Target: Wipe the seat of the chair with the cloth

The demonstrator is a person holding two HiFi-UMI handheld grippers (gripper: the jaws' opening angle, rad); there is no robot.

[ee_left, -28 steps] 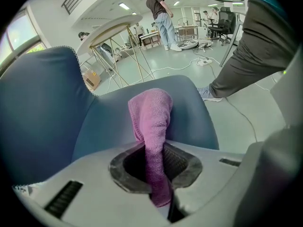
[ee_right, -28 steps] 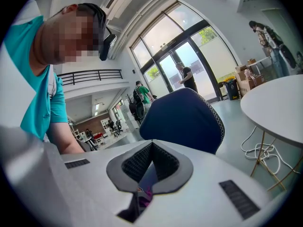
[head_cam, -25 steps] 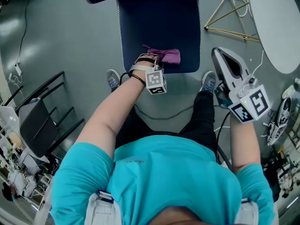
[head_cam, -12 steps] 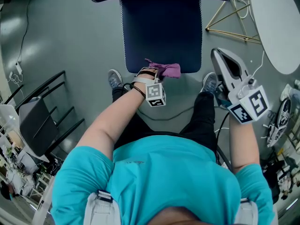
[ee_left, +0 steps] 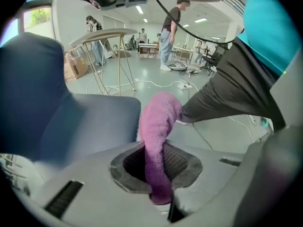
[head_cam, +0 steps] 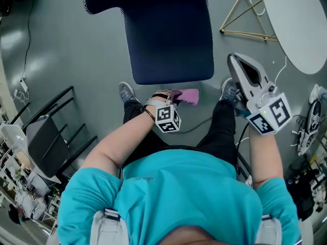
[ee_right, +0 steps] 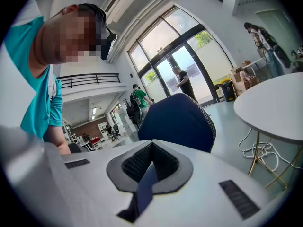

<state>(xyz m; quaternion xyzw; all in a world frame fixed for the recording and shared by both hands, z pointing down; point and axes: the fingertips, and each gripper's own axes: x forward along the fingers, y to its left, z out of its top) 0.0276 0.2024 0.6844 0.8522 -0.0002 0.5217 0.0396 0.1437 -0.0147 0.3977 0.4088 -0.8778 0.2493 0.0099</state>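
**Grey floor, cloth clear of the seat**

Grey floor (head_cam: 61,45) lies under the navy chair seat (head_cam: 168,40) and a white round table (head_cam: 299,24); right gripper (head_cam: 234,60) hangs beside the seat, jaws together on nothing; left gripper (head_cam: 171,97) pinches the pink cloth (head_cam: 188,96) just off the seat's front edge.

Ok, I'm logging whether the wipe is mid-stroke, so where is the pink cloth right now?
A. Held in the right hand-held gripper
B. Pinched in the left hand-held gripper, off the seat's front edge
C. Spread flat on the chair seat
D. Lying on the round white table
B: the left hand-held gripper has its jaws shut on the cloth, which in the head view sits just clear of the front edge of the seat.
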